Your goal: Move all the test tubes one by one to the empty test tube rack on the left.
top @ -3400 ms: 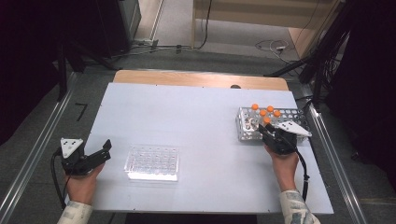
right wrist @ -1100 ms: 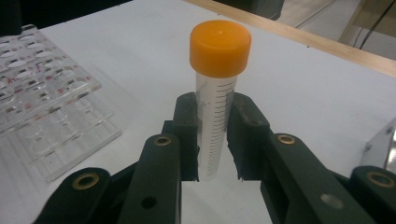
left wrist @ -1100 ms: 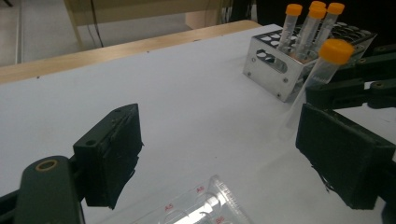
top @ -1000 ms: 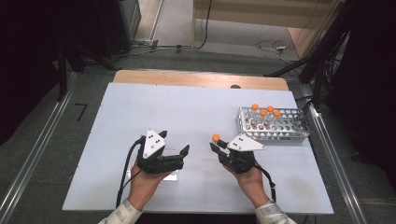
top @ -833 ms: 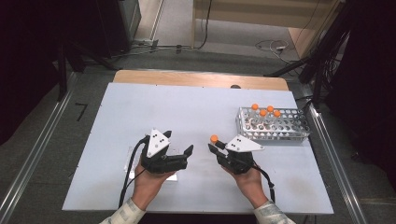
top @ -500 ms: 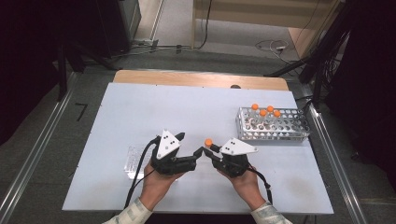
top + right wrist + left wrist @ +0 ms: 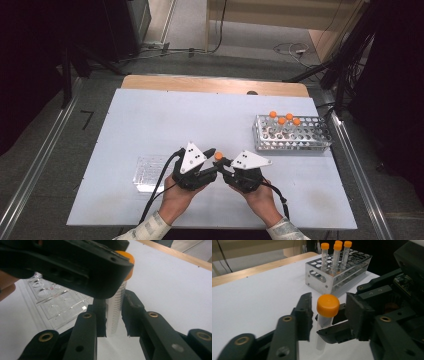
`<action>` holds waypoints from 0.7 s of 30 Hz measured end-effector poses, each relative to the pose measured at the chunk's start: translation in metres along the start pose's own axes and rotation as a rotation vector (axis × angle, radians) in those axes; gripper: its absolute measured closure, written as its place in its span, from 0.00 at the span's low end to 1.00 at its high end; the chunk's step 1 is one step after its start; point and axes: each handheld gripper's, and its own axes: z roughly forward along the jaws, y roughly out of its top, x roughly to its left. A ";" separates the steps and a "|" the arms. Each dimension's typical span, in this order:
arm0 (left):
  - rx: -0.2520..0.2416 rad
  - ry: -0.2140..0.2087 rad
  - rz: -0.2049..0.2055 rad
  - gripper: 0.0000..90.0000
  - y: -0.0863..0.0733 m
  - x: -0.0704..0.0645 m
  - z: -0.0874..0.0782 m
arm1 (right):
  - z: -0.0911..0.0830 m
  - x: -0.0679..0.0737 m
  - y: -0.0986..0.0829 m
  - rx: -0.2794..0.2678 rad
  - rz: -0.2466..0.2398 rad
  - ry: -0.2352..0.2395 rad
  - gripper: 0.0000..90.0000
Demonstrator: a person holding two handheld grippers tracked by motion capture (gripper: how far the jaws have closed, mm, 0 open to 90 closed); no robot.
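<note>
A clear tube with an orange cap (image 7: 218, 156) stands upright in my right gripper (image 7: 226, 165), whose jaws are shut on its graduated body (image 7: 115, 312). My left gripper (image 7: 212, 162) faces it from the left. Its jaws stand open on either side of the orange cap (image 7: 327, 305), with a small gap at each side. In the right gripper view one left jaw crosses in front of the cap and hides part of it. Both grippers hang just above the white table (image 7: 175, 115), near its front middle.
A metal tube rack (image 7: 292, 134) stands at the right of the table, with three orange-capped tubes (image 7: 335, 252) in it. A clear well plate (image 7: 150, 172) lies left of my hands, also seen as the plate (image 7: 57, 305) behind the tube.
The right gripper carried the tube from the rack to the front middle. The left gripper moved right, across the well plate, until its open jaws came around the cap.
</note>
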 end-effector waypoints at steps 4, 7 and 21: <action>0.001 0.011 0.004 0.77 0.000 0.000 0.001 | -0.001 0.002 0.001 -0.002 0.005 0.009 0.80; 0.000 0.013 0.008 0.77 0.000 0.000 0.000 | -0.001 0.002 0.001 -0.002 0.006 0.009 0.80; -0.059 -0.004 -0.002 0.78 0.013 0.004 -0.020 | -0.004 -0.007 0.000 0.007 0.020 0.005 0.39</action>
